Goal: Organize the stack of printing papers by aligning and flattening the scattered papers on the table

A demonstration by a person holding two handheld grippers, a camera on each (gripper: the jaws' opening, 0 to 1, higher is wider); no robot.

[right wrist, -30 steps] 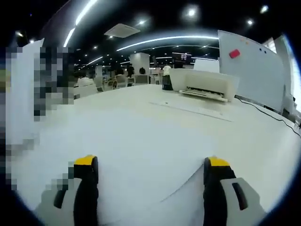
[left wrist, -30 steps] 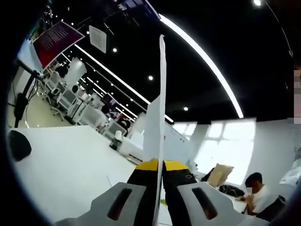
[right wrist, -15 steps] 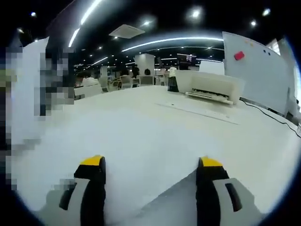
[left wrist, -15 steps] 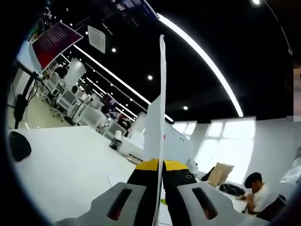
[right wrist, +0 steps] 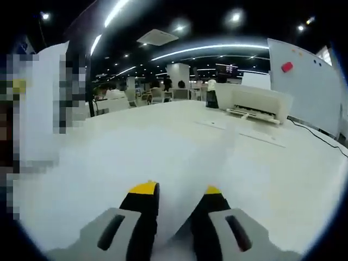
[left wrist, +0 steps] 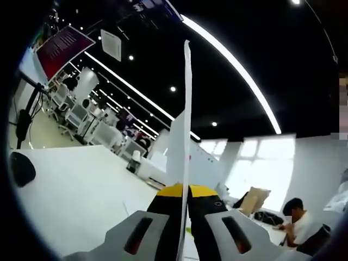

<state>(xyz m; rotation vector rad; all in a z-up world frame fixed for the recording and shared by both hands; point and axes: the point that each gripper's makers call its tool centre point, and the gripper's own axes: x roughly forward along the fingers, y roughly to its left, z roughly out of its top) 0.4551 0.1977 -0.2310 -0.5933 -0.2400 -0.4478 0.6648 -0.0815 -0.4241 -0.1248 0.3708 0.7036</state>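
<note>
both grippers: left gripper [left wrist: 186,191] jaws clamp upright paper [left wrist: 186,119] edge; right gripper [right wrist: 176,197] jaws pinch paper too.

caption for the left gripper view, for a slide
Left tool shut on an upright sheet of paper above the white table.

White printing paper [left wrist: 186,130] stood edge-on, upright, pinched between the left jaws. Another white sheet [right wrist: 182,179] lay flat, its corner between the right jaws.
</note>
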